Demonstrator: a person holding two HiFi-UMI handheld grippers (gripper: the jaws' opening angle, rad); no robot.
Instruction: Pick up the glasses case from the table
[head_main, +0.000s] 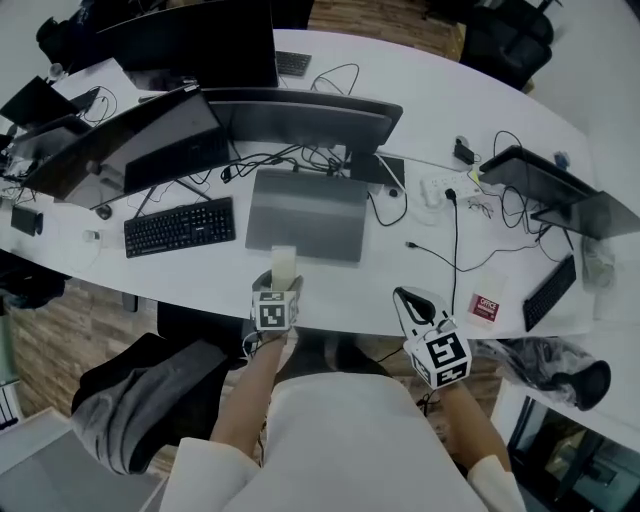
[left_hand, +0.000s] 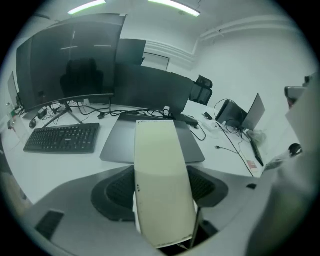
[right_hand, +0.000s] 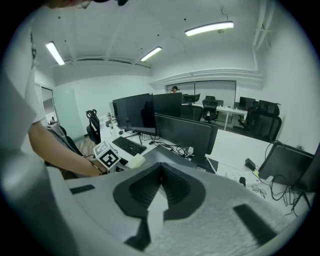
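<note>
A cream glasses case (head_main: 284, 262) is clamped between the jaws of my left gripper (head_main: 281, 282), held in the air above the near edge of the white table (head_main: 200, 275). In the left gripper view the glasses case (left_hand: 159, 170) stands lengthwise between the dark pads (left_hand: 116, 192), its far end over the grey laptop. My right gripper (head_main: 408, 300) hovers at the table's near edge to the right, and nothing is in it. In the right gripper view its pads (right_hand: 145, 187) meet along the middle, so the right gripper (right_hand: 161, 172) is shut.
A closed grey laptop (head_main: 305, 212) lies just beyond the case, with a black keyboard (head_main: 180, 226) to its left. Dark monitors (head_main: 300, 118) stand behind them, among cables. A power strip (head_main: 440, 188), a red card (head_main: 486, 306) and another keyboard (head_main: 550, 290) lie to the right.
</note>
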